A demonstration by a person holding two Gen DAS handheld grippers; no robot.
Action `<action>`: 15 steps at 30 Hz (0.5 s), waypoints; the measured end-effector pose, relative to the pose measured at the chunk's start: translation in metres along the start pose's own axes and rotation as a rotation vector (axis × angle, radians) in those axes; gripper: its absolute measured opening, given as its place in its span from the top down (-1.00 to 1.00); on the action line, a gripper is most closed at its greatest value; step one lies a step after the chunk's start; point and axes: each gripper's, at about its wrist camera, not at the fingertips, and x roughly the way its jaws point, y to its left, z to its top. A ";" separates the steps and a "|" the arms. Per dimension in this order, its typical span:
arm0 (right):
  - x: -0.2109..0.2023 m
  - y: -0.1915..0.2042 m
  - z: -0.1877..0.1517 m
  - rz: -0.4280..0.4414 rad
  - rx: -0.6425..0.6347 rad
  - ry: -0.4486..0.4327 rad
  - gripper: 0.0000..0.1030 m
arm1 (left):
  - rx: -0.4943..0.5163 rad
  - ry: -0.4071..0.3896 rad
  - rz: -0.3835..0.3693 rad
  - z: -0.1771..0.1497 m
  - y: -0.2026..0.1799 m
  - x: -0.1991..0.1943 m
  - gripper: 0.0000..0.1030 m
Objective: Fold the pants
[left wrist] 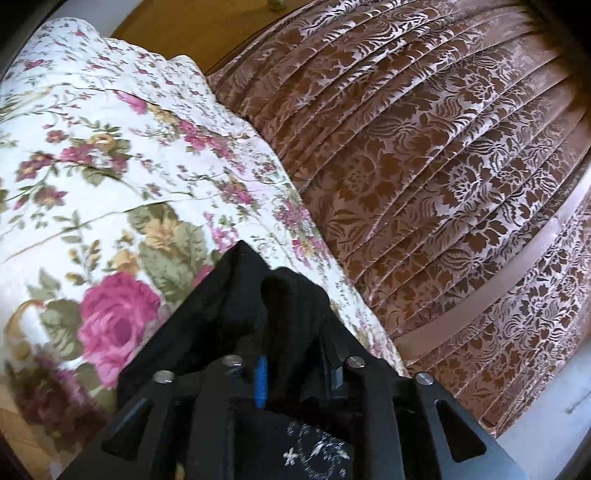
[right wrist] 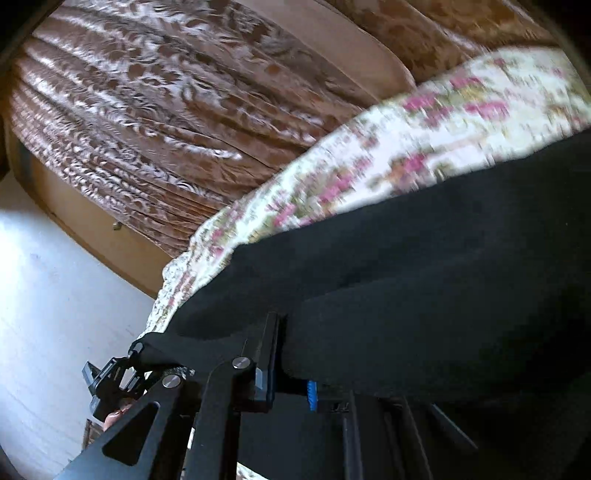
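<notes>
The black pants (left wrist: 236, 314) are bunched between the fingers of my left gripper (left wrist: 295, 369), which is shut on them above the floral quilt (left wrist: 110, 177). A white embroidered flower on the cloth shows low in the left wrist view. In the right wrist view the black pants (right wrist: 424, 266) stretch across the frame to the right, and my right gripper (right wrist: 291, 373) is shut on their edge; the cloth hides its right finger. The left gripper (right wrist: 110, 380) shows at the lower left, holding the other end of the same edge.
The floral quilt (right wrist: 406, 140) covers the bed. A brown pleated damask bedspread (left wrist: 443, 166) lies beside it, also in the right wrist view (right wrist: 166, 110). A wooden headboard (left wrist: 177, 26) and a white wall (right wrist: 55, 295) stand behind.
</notes>
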 end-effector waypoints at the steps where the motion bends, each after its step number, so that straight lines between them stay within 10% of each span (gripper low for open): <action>1: 0.002 -0.004 -0.003 -0.002 0.009 0.004 0.77 | 0.005 -0.014 0.015 0.000 0.000 -0.004 0.41; 10: 0.008 -0.018 -0.011 -0.001 0.043 0.024 0.77 | -0.057 -0.064 0.063 0.007 0.000 -0.049 0.32; 15: 0.008 -0.020 -0.012 0.005 0.051 0.023 0.77 | -0.045 0.038 -0.006 -0.009 -0.018 -0.062 0.30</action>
